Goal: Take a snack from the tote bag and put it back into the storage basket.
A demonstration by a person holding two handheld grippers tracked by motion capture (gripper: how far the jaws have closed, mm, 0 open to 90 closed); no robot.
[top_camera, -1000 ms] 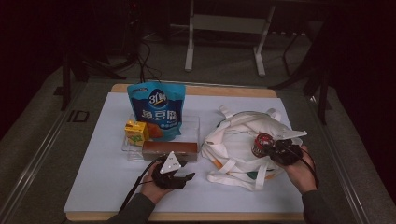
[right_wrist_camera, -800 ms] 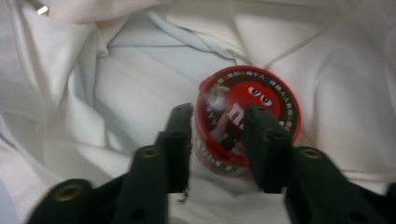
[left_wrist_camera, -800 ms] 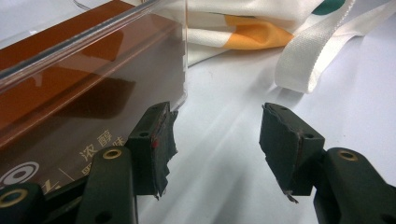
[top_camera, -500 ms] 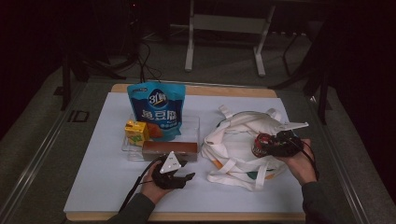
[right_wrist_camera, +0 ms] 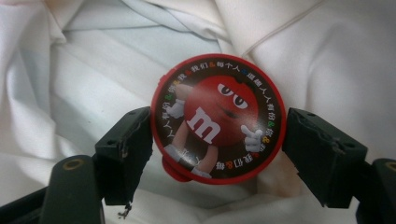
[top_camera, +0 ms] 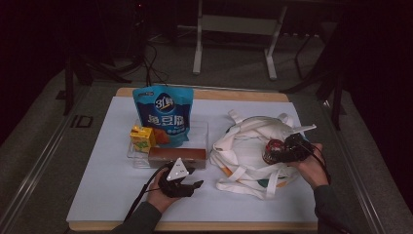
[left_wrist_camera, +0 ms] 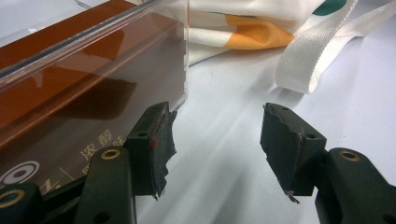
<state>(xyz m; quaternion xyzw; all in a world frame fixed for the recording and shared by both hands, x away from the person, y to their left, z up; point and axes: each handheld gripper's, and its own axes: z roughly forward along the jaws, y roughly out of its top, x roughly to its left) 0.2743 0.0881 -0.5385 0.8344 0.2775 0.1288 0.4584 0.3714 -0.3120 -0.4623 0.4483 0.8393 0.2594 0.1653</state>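
The right gripper has just been opening its jaws; they now flank, without clearly pressing, the round red-rimmed candy tub lying on the white cloth tote bag at three o'clock on the desk. Resting on soft folds, the tub could roll or tip. The left gripper, jaws apart and empty, sits beside the clear plastic tray and could nudge it.

Candy tub on bag; tray left of bag.
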